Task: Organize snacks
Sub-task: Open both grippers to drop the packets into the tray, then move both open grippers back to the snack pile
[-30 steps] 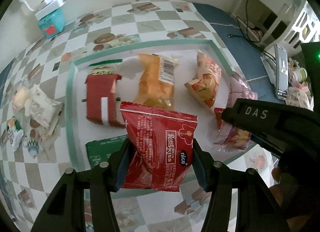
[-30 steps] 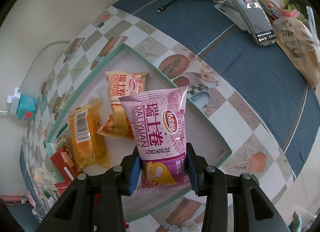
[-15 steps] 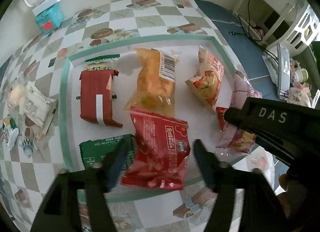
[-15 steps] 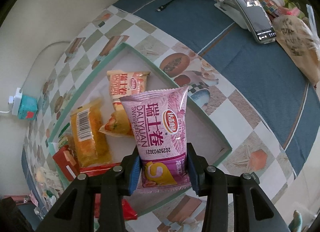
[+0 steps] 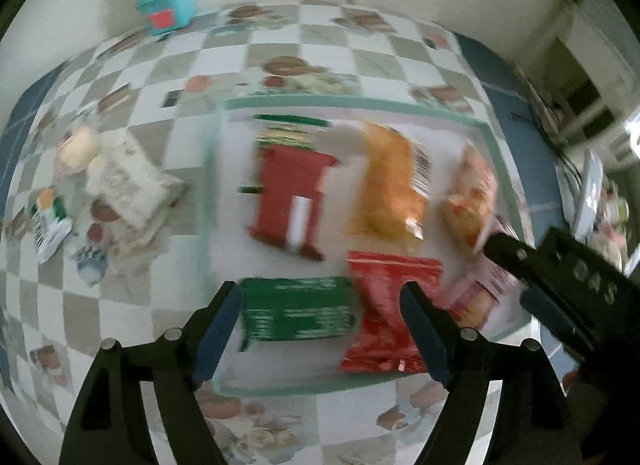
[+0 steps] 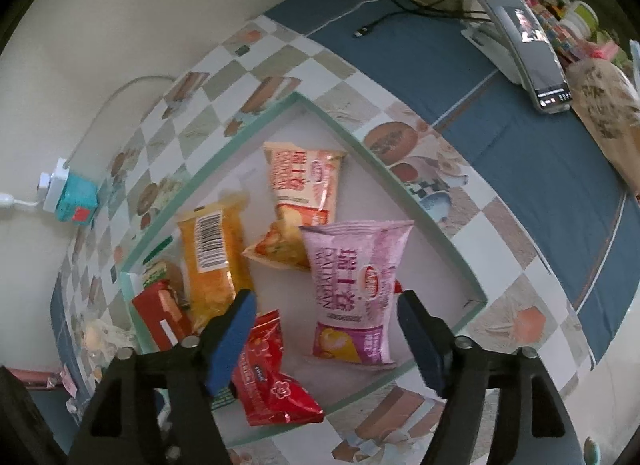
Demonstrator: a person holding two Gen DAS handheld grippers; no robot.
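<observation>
A shallow white tray with a green rim (image 6: pixel 384 169) (image 5: pixel 344 103) holds several snack packets. My left gripper (image 5: pixel 320 305) is open and empty above the tray's near edge, over a green packet (image 5: pixel 296 311) and a red packet (image 5: pixel 390 317). My right gripper (image 6: pixel 326 313) is open and empty above a purple packet (image 6: pixel 354 289) lying in the tray. The red packet (image 6: pixel 268 381) lies below its left finger. An orange packet (image 6: pixel 212 261) (image 5: pixel 394 185), a peach packet (image 6: pixel 304 201) and a red-and-white packet (image 5: pixel 290 197) lie further in.
Loose snacks (image 5: pixel 116 181) lie on the checkered cloth left of the tray. A teal power strip (image 5: pixel 166 5) sits by the wall. A phone on a stand (image 6: pixel 528 49), a cable (image 6: pixel 384 17) and a bag (image 6: pixel 608 113) are on the blue cloth to the right.
My left gripper opened and dropped the red packet in the tray, then swung left. My right gripper opened and the purple packet now lies in the tray.
</observation>
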